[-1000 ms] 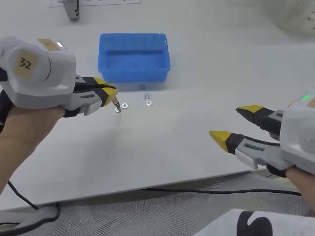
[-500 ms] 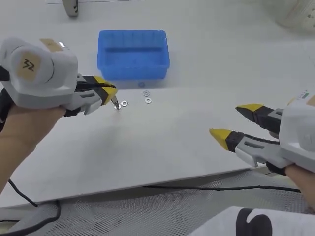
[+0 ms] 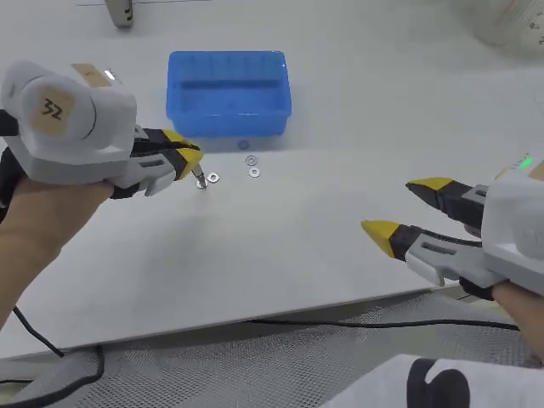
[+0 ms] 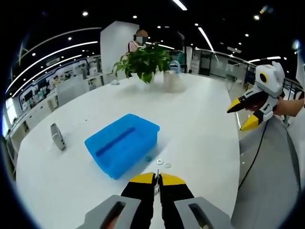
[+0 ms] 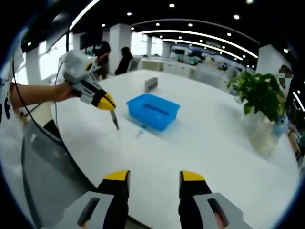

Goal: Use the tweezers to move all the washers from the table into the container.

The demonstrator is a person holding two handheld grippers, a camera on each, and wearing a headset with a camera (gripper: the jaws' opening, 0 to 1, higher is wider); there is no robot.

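Your left gripper [image 3: 190,159]: jaws clamped on tweezers [image 3: 199,179], tips just beside washers [image 3: 212,177] on table [image 3: 280,246], near blue container [image 3: 228,92]. Right gripper [image 3: 389,207]: jaws apart. Right gripper view: tweezers' full length; left gripper view: mostly hidden btwn jaws. Tip-washer contact: can't tell.

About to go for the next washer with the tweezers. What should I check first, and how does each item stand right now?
1. Tweezers secured: ok. The left gripper is shut on the tweezers, tip pointing down at the table.
2. Tip lined up: ok. It sits just beside the nearest washer.
3. Washer pinched in the tip: cannot tell, too small to see.
4. Table cleared of washers: not ok. A second washer and a third washer also lie in front of the container.
5. Container open and reachable: ok.
6. Right gripper out of the way: ok, open and well off to the side.
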